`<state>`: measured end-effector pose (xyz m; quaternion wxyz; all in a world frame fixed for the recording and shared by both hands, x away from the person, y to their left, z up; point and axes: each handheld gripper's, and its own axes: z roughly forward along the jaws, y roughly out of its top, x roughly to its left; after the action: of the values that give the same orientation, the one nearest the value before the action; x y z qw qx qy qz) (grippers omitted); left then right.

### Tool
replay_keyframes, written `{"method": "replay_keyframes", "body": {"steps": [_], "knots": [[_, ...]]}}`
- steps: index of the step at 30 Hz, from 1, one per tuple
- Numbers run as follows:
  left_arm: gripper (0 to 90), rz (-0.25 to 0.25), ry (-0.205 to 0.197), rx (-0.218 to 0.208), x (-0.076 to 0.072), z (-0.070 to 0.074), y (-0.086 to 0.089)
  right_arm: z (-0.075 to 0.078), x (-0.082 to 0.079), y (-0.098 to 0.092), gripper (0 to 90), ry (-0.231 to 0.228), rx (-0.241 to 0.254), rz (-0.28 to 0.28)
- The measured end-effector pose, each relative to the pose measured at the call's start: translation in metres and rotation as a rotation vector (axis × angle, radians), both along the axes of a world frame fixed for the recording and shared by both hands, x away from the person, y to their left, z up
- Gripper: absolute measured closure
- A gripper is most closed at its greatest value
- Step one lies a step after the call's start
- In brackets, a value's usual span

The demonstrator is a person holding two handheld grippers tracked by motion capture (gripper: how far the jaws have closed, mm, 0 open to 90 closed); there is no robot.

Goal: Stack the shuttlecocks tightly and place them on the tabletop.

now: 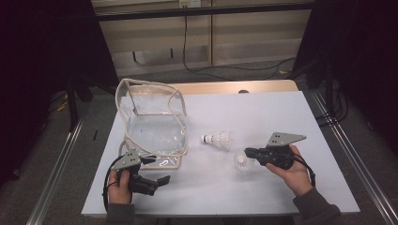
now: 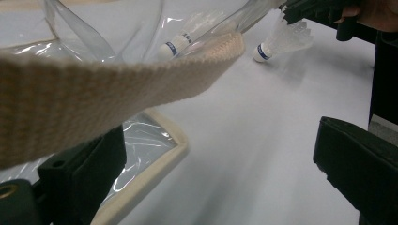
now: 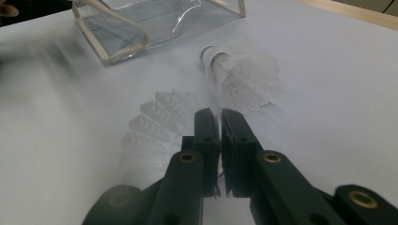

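Black jaws of right gripper (image 3: 220, 123) clenched on near shuttlecock's (image 3: 155, 126) feather skirt. Second shuttlecock (image 3: 244, 75) lies at 1 o'clock; clear bag (image 3: 155, 23) at 11. Left gripper (image 1: 159, 180) released, beside bag strap (image 2: 94, 89).

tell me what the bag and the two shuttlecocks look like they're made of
Bag: clear, glossy soft plastic, going by the see-through creased walls with glare, edged in woven beige fabric tape. Shuttlecocks: white skirts, feather or plastic, hard to tell; the farther one has a white cap with a dark band.
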<state>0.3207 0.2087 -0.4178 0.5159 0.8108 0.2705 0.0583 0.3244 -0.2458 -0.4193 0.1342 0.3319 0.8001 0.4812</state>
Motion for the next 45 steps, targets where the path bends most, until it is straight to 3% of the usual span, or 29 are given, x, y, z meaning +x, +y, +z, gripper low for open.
{"method": "replay_keyframes", "body": {"steps": [16, 20, 25, 30, 43, 45], "knots": [[3.0, 0.002, 0.001, 0.003, 0.000, 0.000, 0.000, 0.006, 0.006, -0.008, 90.0, -0.021, 0.068, -0.019], [3.0, 0.001, 0.001, 0.002, 0.001, 0.000, 0.000, 0.002, 0.007, -0.004, 90.0, -0.027, 0.027, -0.006], [3.1, 0.003, 0.001, 0.003, 0.001, 0.000, 0.000, -0.002, 0.009, -0.012, 86.6, -0.022, -0.021, -0.038], [3.0, 0.002, 0.001, 0.005, 0.000, 0.000, 0.000, -0.004, 0.010, -0.023, 74.0, -0.029, -0.042, -0.080], [3.0, 0.001, -0.001, -0.003, 0.000, 0.000, -0.001, -0.012, 0.007, -0.036, 66.2, -0.018, -0.087, -0.117], [3.0, 0.001, 0.001, -0.006, 0.000, 0.000, -0.001, -0.012, 0.007, -0.039, 60.9, -0.012, -0.083, -0.125]]}}
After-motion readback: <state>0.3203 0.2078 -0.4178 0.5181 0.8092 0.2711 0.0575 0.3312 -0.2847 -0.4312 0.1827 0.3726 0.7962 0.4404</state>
